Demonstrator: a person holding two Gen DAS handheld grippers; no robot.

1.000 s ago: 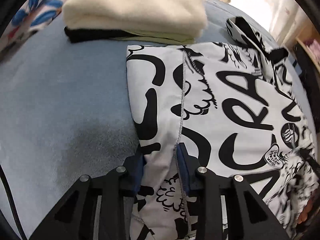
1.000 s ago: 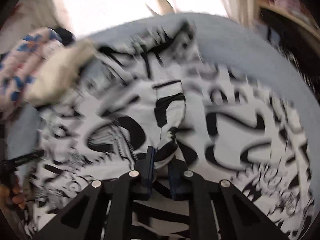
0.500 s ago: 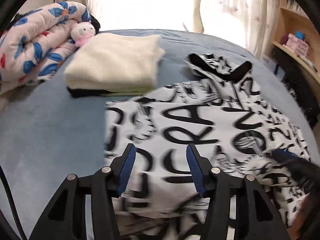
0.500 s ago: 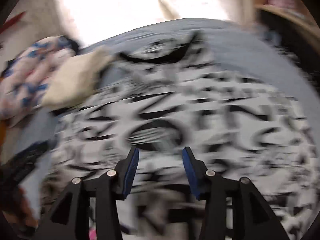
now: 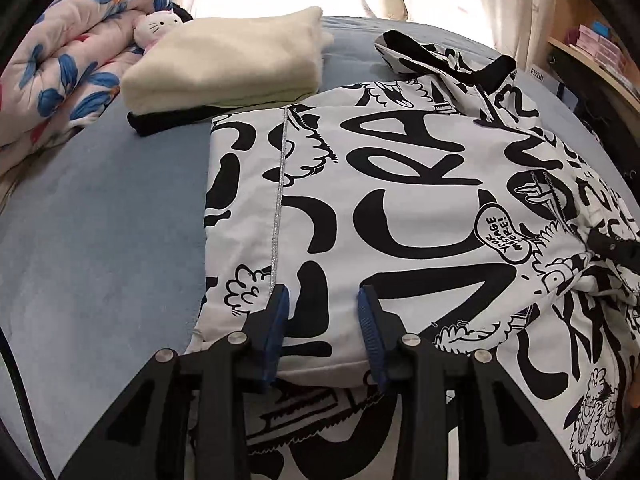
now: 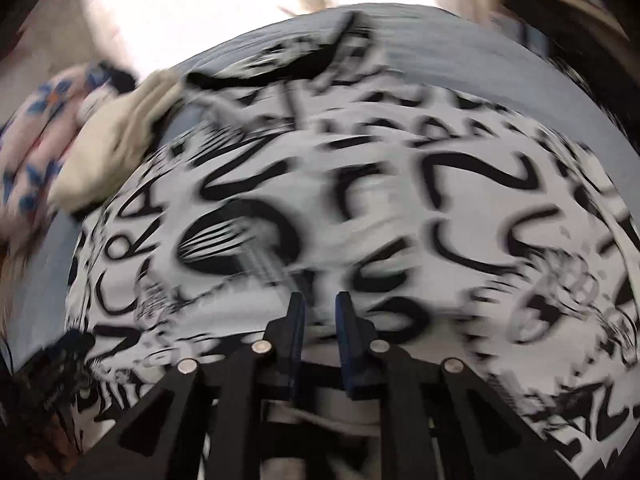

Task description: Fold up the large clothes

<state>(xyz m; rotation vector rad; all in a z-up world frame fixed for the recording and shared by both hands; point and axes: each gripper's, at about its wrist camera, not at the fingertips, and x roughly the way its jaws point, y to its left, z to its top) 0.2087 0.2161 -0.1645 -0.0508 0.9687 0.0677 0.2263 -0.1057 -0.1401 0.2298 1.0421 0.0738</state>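
here the left gripper [image 5: 322,312] sits low over the near edge of the shirt [image 5: 400,208], a white garment with heavy black lettering spread flat on the blue bed [image 5: 100,240]. its jaws have just been closing and now stand part open, a band of the folded edge lying between the blue pads [image 5: 276,332]; whether they press the cloth cannot be told. a silver seam runs away from the left pad, straight ahead of the jaws. beyond the jaws and to their left lies a folded cream towel [image 5: 232,64] on a black garment [image 5: 172,120], with a floral quilt [image 5: 68,60] and a small plush toy [image 5: 158,26] further left. far right of the jaws the other tool shows dark against the shirt. in the right wrist view, which is heavily blurred, the right gripper [image 6: 320,316] hangs over the middle of the shirt [image 6: 360,208]; its jaws have just been closing and are narrow, a slim gap left between them, and whether any cloth is pinched there cannot be told. ahead and left of them the towel [image 6: 112,152] and quilt [image 6: 32,136] smear together.
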